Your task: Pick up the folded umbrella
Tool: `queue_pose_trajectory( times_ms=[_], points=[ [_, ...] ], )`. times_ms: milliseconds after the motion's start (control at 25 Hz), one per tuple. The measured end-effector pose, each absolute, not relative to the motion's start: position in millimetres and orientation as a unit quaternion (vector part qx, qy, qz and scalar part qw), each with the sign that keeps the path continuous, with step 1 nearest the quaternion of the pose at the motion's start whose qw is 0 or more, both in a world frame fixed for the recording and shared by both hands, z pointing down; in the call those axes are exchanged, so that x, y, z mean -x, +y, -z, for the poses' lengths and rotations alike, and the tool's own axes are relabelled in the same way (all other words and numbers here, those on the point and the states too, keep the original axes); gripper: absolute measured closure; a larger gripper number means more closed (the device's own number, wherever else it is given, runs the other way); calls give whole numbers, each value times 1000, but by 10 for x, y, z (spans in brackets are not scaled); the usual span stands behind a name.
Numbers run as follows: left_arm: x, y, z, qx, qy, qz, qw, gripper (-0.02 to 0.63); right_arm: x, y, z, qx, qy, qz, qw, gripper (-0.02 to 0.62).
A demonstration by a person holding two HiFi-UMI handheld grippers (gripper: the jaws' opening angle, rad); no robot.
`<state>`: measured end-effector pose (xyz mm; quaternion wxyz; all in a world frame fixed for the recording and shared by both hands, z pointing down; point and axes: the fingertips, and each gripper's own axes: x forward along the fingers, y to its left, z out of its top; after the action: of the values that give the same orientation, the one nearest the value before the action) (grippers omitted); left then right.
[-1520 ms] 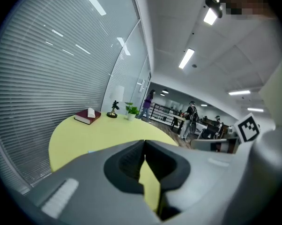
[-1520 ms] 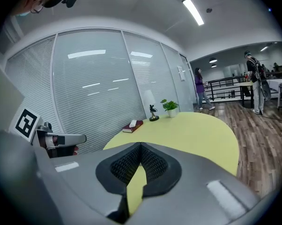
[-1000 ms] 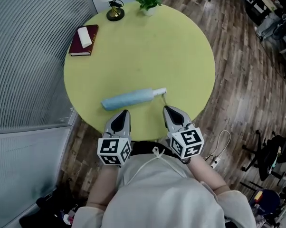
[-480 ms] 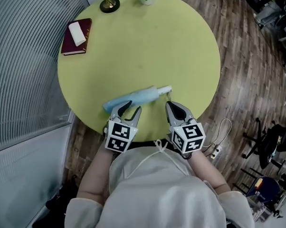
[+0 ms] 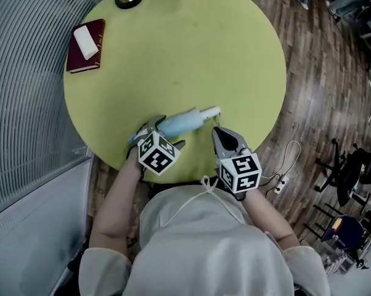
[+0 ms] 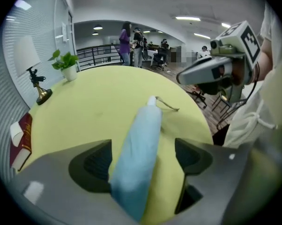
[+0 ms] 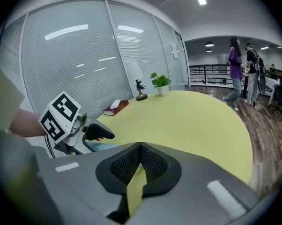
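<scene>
I am opening my left tool (image 6: pixel 142 162) wide astride the umbrella (image 5: pixel 184 121), which is lying on the desk (image 5: pixel 191 48) with its long axis running forward between the jaws, not yet gripped, while my right tool (image 7: pixel 140 165) is idling shut and empty near its handle.

Soft cloth umbrella (image 5: pixel 184 121) on smooth matt table (image 5: pixel 204 54).

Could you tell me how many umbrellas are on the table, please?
1. The folded umbrella lies near the table's front edge, between the left tongs' opening jaws; none seems hidden.
</scene>
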<state>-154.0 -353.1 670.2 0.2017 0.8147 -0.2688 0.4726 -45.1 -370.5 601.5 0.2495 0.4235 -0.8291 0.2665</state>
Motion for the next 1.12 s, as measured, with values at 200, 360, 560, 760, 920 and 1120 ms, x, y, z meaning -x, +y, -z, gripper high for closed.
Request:
queue_pose_trajectory(
  times_ms=[200,360,560,760,920,1120],
  points=[
    [1500,-3528,-7000,-798,-203,-531,200,183,433,-3753,-6089,-422,-826,-276,251,595],
    [1502,-3549,-7189,-783,-177,-561,201,191,423,-3767,-6126,-419,-824,-281,256,595],
    [1551,-3603,-7331,-766,-170,-594,177,269,394,-3741,-6135,-409,-828,-289,253,595],
    [1533,-3593,-7419,-755,-154,-615,168,271,299,-3759,-6173,-415,-823,-295,252,595],
    [1522,-3586,-7431,-765,-159,-602,163,267,269,-3754,-6186,-418,-822,-298,248,595],
    [1534,-3571,-7395,-774,-167,-589,161,273,307,-3731,-6101,-415,-826,-294,241,595]
  ],
)
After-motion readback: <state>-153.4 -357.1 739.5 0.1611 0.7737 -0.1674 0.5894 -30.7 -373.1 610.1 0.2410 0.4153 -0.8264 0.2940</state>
